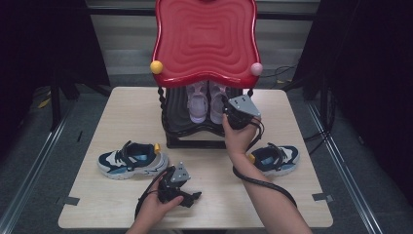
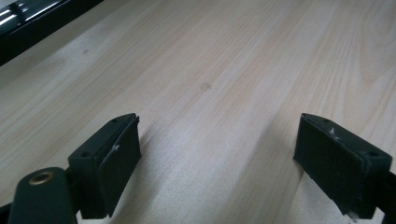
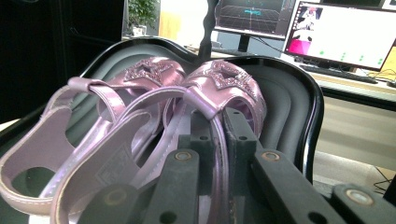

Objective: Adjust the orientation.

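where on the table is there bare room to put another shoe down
Free: the far left corner of the table, beside the rack; the near right corner below the right sneaker. Crowded: the near middle strip, with the left sneaker, the left gripper and the right forearm.

High view overlooks the table [image 1: 122,112]; gripper views look along their fingers.

Stood at the tabletop's [image 1: 122,112] far edge: rack [image 1: 195,131] holding sandals [image 1: 207,102]; sneakers [image 1: 131,160] lay left, right before it.
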Demonstrator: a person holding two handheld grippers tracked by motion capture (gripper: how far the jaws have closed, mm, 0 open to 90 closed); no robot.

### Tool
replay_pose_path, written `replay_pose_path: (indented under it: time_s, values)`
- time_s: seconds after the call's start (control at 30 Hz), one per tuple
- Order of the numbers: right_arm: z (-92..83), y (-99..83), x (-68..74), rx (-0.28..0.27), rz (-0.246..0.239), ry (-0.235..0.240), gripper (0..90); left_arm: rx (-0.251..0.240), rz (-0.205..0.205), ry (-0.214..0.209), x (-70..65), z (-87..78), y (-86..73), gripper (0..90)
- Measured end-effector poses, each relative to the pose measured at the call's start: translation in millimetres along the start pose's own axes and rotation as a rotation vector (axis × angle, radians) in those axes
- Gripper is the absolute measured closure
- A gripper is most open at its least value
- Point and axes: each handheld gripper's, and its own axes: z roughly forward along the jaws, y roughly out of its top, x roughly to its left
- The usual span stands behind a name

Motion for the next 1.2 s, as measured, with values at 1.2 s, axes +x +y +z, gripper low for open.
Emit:
replay_pose_path:
  time_s: [1.2]
  values:
    - [17.1, -14.8, 10.1, -0.006, -0.032, -0.034, 81.8, -0.008, -0.011, 0.001, -0.6, 0.5, -0.1, 13.9]
